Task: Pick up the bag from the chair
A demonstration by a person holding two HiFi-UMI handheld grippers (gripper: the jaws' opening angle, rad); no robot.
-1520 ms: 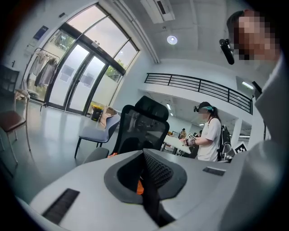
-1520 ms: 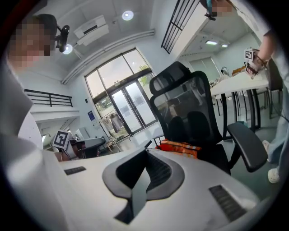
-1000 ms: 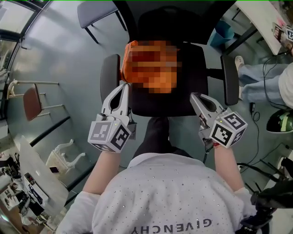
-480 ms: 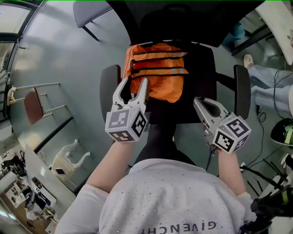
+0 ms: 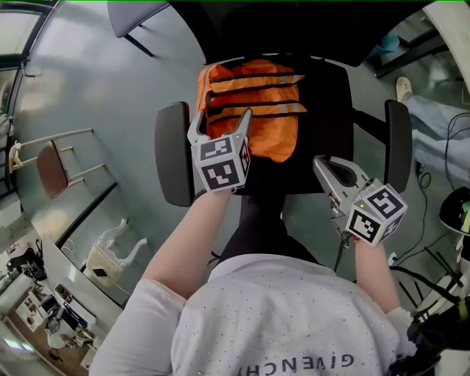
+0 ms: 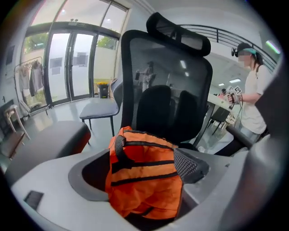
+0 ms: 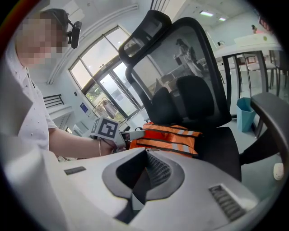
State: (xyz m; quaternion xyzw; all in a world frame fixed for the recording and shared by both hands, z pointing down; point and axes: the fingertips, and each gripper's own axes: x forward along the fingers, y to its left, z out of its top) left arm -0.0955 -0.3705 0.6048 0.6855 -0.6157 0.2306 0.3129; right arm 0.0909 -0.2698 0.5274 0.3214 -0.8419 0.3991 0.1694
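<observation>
An orange bag (image 5: 253,103) with black straps lies on the seat of a black office chair (image 5: 330,110). My left gripper (image 5: 220,121) reaches over the bag's near left end. Its jaws have just been opening and stand wide apart. In the left gripper view the bag (image 6: 144,180) fills the gap of the left gripper (image 6: 146,173), and its pads do not clamp the bag. My right gripper (image 5: 324,163) hovers at the seat's near right edge, apart from the bag. In the right gripper view the right gripper (image 7: 145,173) has its pads together and empty, with the bag (image 7: 169,137) ahead.
The chair's armrests (image 5: 172,154) (image 5: 398,143) flank the seat, and its tall mesh back (image 6: 167,90) rises behind the bag. A grey chair (image 5: 136,11) stands at the far left and a brown one (image 5: 51,167) at the left. Cables (image 5: 433,235) trail on the floor at the right.
My left gripper has moved forward and down onto the bag's near end, and its jaws have gone from shut to wide open. The right gripper has sunk a little.
</observation>
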